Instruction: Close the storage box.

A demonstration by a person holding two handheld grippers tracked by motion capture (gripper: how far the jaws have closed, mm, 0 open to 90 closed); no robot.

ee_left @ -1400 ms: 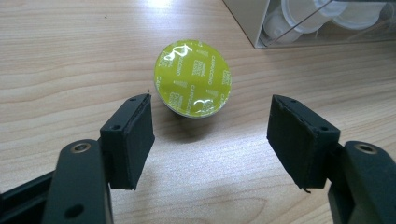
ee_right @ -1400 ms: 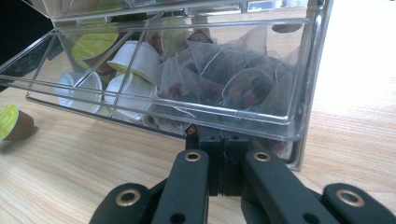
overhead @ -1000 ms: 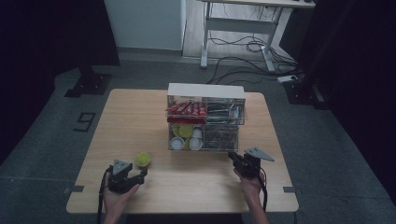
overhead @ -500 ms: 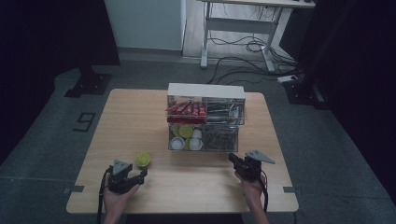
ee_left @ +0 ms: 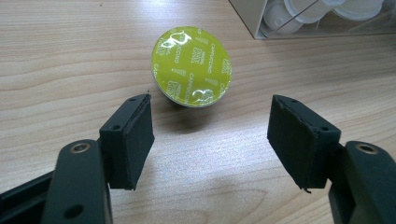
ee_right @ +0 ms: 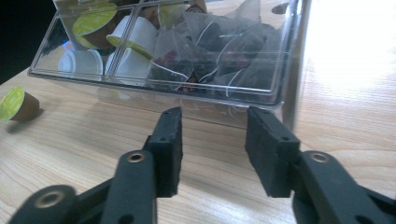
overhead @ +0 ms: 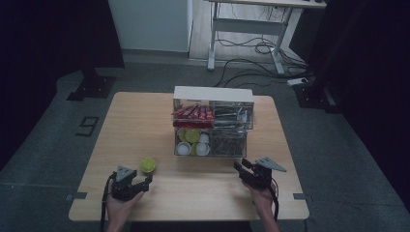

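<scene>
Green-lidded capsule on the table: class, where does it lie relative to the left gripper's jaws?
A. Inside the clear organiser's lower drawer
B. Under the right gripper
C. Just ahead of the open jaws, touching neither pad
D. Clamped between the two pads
C: in the left gripper view the green-lidded capsule rests on the wooden table beyond the left gripper, whose jaws stand wide apart and clear of it.

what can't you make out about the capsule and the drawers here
- Coffee capsule, left gripper view: the green foil lid faces the camera and hides its body; the lid print is too small to read.
- Clear drawer organiser, high view: too small and dim to tell its dark right-hand contents.
- Pouches in the drawer, right gripper view: glare and overlapping wrappers hide labels; the top edge cuts them off.
</scene>
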